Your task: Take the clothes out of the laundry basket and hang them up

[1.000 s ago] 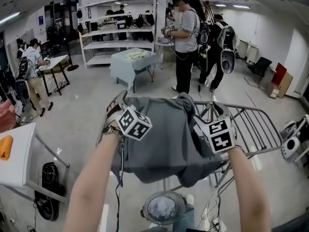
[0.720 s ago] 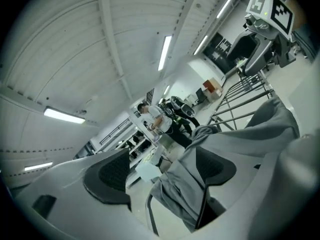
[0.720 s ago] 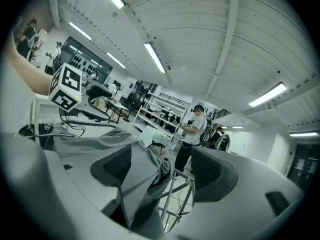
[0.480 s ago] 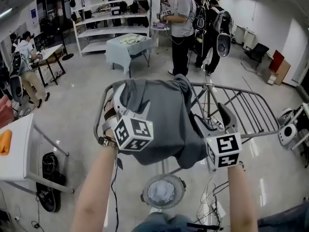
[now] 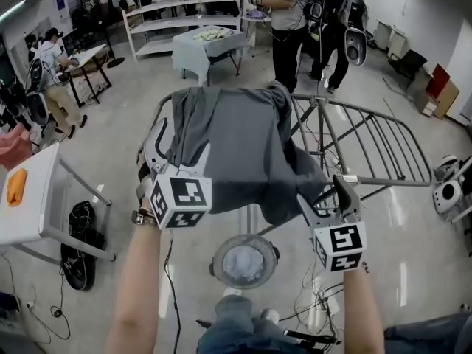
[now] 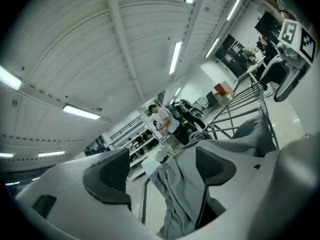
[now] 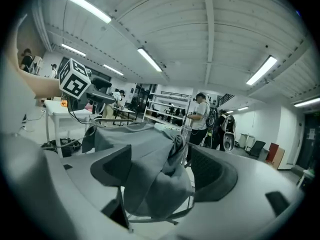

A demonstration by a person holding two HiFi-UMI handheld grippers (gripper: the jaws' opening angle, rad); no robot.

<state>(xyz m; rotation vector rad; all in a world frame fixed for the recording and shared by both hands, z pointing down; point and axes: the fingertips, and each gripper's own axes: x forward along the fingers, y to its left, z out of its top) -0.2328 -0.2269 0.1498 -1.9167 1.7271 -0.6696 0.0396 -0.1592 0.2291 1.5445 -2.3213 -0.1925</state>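
A grey garment (image 5: 243, 146) lies draped over the left end of a metal drying rack (image 5: 369, 124), hanging down on both sides. My left gripper (image 5: 181, 144) stands open at the cloth's near left edge, and in the left gripper view (image 6: 160, 169) nothing sits between its pads, the garment (image 6: 175, 194) hanging beyond them. My right gripper (image 5: 322, 195) is open below the cloth's right corner. In the right gripper view (image 7: 162, 170) the garment (image 7: 150, 169) hangs ahead, apart from the jaws. A round basket (image 5: 245, 260) with pale cloth inside sits on the floor under the rack.
A white table (image 5: 29, 205) with an orange item (image 5: 16, 186) stands at the left, a black bag (image 5: 77, 242) beneath it. Cables trail over the floor near my feet. Several people (image 5: 291, 21), a cloth-covered table (image 5: 206, 46) and shelves (image 5: 169, 21) are at the back.
Both grippers have drawn back toward me, away from the garment, the right one also sinking. The garment stays draped on the rack. The head view has tipped further down.
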